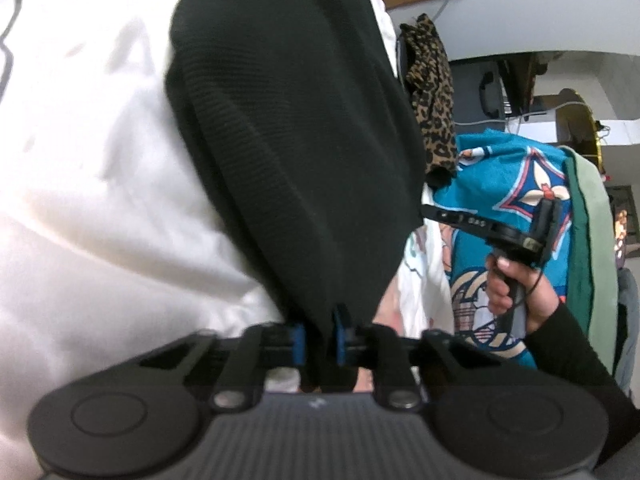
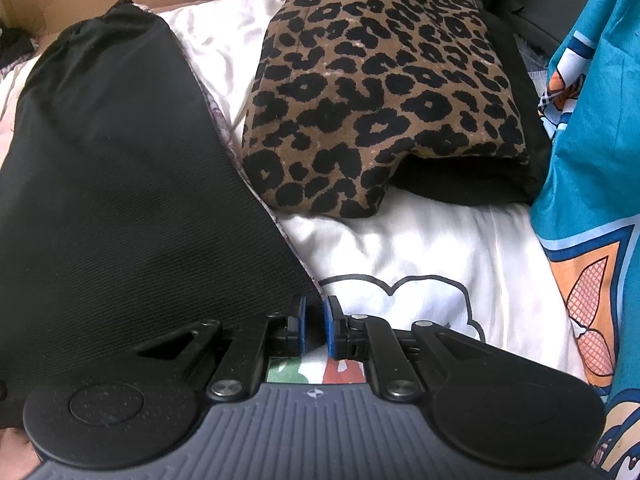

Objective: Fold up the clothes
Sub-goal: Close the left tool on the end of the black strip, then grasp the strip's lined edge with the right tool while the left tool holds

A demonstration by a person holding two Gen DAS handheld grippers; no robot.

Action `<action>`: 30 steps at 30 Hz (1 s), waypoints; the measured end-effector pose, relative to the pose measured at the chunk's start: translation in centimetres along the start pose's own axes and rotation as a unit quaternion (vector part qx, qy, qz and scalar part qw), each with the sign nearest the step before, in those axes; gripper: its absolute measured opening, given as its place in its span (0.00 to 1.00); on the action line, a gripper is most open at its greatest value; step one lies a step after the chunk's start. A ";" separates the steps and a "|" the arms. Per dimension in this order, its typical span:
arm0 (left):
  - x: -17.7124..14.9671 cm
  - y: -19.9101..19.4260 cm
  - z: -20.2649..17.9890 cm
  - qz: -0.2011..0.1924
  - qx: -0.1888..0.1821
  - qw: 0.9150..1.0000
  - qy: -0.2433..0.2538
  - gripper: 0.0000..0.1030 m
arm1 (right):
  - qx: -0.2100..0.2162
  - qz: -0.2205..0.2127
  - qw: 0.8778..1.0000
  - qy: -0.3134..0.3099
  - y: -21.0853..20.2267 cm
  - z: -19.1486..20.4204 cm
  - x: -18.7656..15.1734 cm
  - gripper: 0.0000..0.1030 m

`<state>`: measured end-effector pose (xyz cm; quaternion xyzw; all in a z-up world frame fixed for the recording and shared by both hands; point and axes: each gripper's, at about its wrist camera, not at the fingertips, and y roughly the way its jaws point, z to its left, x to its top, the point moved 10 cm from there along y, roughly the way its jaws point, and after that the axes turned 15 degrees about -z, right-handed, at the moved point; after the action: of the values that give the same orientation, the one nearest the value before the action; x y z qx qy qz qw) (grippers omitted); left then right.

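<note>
Black ribbed cloth (image 1: 288, 140), centre frame: soft, limp (likely light). Left claw (image 1: 319, 338) pinching its edge; right claw (image 2: 316, 330) nipping its corner.

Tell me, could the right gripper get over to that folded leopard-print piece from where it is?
Probably yes. The leopard-print piece lies just ahead on the white sheet with nothing between, but the right gripper is pinching the black garment and must release it first.

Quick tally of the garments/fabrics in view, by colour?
Black: 1, the black knit garment, pinched by the left gripper and the right gripper
Leopard print: 1, leopard-print garment
Teal printed: 1, teal printed fabric
Green: 1, green cloth
White: 1, white sheet
Total: 5
</note>
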<state>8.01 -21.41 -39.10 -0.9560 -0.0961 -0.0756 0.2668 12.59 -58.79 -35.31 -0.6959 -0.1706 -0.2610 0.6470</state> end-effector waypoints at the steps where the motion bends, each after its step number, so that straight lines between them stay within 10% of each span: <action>1: 0.0 -0.3 0.0 -0.004 -0.006 1.000 -0.009 0.05 | 0.002 -0.002 1.000 0.002 -0.1 -0.1 0.0 0.09; 6: 0.3 -2.2 0.1 -0.012 -0.005 1.000 -0.010 0.03 | 0.010 -0.006 1.000 0.011 -0.4 -0.4 0.6 0.11; 10: 1.3 -3.3 -0.4 -0.009 -0.011 1.000 0.007 0.03 | 0.021 -0.006 1.000 0.009 0.5 0.2 0.5 0.38; 30: 1.6 -4.3 -0.2 -0.008 0.014 1.000 0.019 0.03 | 0.106 0.020 0.994 -0.021 3.4 4.3 -0.8 0.47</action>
<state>8.63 -17.68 -36.52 -0.9498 -0.0993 -0.0948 0.2812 14.49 -54.82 -38.65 -0.6322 -0.1969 -0.2142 0.7181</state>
